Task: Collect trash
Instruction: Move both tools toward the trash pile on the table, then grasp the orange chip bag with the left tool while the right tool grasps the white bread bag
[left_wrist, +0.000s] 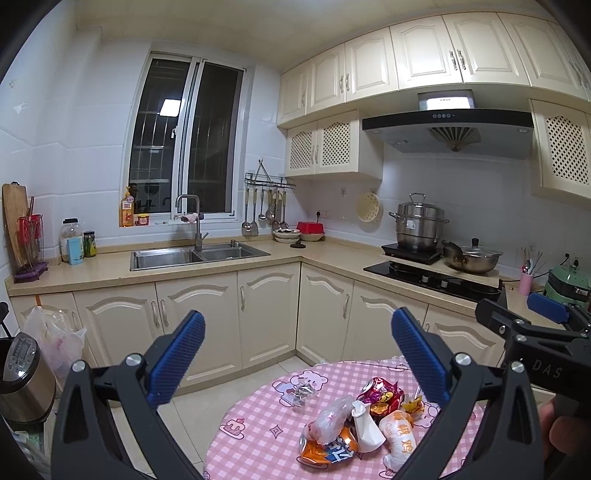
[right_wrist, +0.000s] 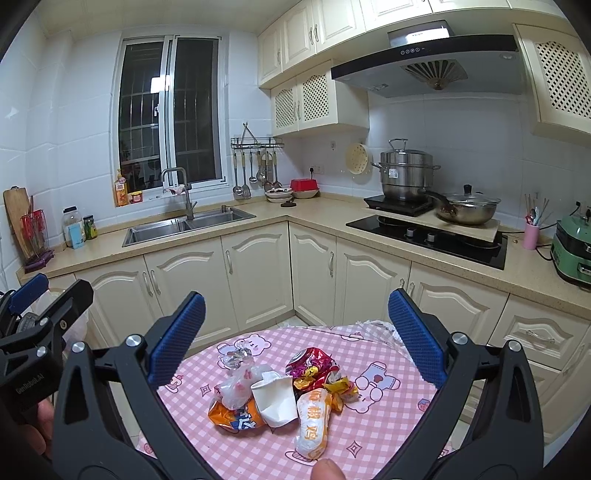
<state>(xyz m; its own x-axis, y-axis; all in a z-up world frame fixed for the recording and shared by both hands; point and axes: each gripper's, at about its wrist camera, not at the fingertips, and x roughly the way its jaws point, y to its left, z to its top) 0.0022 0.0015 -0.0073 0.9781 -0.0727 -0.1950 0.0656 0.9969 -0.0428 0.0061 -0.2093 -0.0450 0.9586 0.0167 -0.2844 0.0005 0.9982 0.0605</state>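
A pile of trash lies on a round table with a pink checked cloth (left_wrist: 258, 435) (right_wrist: 388, 424). It holds a crushed orange can (left_wrist: 325, 450) (right_wrist: 232, 415), a crumpled white paper cup (left_wrist: 365, 424) (right_wrist: 275, 400), a clear plastic bag (left_wrist: 330, 419) (right_wrist: 238, 386), a red snack wrapper (left_wrist: 380, 393) (right_wrist: 312, 365), an orange-and-white wrapper (left_wrist: 400, 435) (right_wrist: 314, 421) and a small foil scrap (left_wrist: 304, 391) (right_wrist: 234, 358). My left gripper (left_wrist: 297, 354) is open and empty, above and short of the pile. My right gripper (right_wrist: 295, 332) is open and empty, likewise above it.
Cream kitchen cabinets and an L-shaped counter stand behind the table, with a sink (left_wrist: 199, 254), a stove with pots (right_wrist: 428, 229) and a green appliance (right_wrist: 574, 251). A plastic bag (left_wrist: 55, 339) hangs on a cabinet at left, beside a rice cooker (left_wrist: 22, 376). A folded clear bag (right_wrist: 373, 326) lies at the table's far edge.
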